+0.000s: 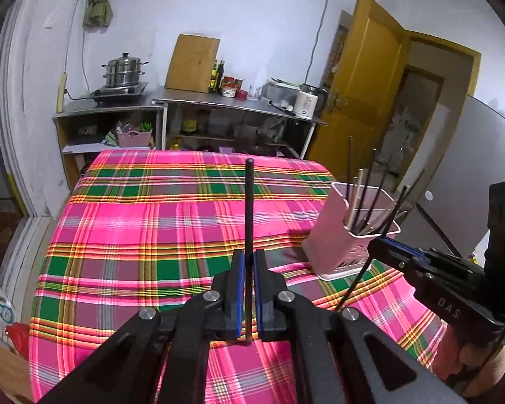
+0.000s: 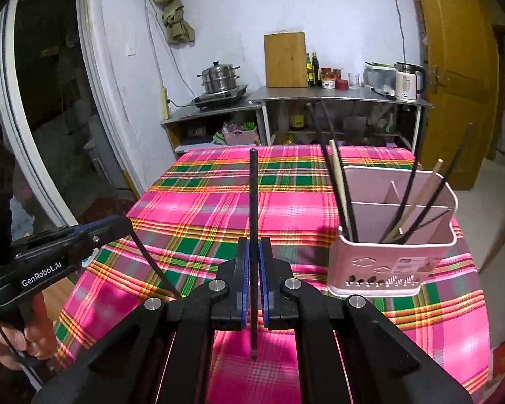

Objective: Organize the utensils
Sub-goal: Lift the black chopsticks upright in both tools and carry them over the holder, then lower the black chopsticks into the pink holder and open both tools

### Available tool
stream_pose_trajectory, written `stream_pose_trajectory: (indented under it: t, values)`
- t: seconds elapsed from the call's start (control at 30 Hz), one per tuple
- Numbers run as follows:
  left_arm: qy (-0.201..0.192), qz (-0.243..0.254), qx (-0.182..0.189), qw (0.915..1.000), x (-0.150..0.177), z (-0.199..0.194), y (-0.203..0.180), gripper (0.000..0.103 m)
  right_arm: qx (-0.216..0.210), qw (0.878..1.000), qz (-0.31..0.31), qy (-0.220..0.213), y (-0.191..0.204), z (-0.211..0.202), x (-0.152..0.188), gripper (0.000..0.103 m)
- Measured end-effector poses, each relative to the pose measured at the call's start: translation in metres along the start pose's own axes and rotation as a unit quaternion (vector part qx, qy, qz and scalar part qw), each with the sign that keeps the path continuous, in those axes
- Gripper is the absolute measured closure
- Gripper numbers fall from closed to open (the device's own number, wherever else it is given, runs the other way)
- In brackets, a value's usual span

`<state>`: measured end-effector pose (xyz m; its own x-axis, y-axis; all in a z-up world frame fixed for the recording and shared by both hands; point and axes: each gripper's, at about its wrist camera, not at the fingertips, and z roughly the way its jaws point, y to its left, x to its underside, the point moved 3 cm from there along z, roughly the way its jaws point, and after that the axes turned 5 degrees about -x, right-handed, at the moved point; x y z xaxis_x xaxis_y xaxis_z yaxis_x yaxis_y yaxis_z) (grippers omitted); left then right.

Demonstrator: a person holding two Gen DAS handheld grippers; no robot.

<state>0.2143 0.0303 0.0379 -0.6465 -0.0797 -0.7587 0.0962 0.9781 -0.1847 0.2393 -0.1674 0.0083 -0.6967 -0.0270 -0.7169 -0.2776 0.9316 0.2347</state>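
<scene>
One chopstick in each of your grippers

Your left gripper (image 1: 249, 289) pinches a slim black round-tipped chopstick (image 1: 249, 208); right gripper (image 2: 254, 282) clamps another black chopstick (image 2: 253, 202), beside the pink slotted plastic holder (image 2: 387, 262) near the plaid tablecloth's (image 2: 202, 208) right edge.

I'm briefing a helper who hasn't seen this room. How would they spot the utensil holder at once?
Find the table under the pink plaid cloth. Near its right edge stands the pink utensil holder, an upright plastic box with inner dividers and cloud cut-outs low on its front. Black chopsticks and pale wooden ones lean out of it, and nothing else stands on the cloth.
</scene>
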Motion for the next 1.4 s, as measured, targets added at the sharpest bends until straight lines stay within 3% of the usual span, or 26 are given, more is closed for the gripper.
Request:
stream_pose_trajectory:
  t: [0.8, 1.4]
  values:
    - [0.014, 0.048, 0.077, 0.9958, -0.022, 0.001, -0.079, 0.098, 0.038, 0.998, 0.033, -0.037, -0.040, -0.063, -0.006, 0.097]
    - [-0.029, 0.069, 0.128, 0.9890, -0.096, 0.005, -0.139, 0.098, 0.068, 0.993, 0.035, -0.092, -0.074, -0.095, -0.061, 0.097]
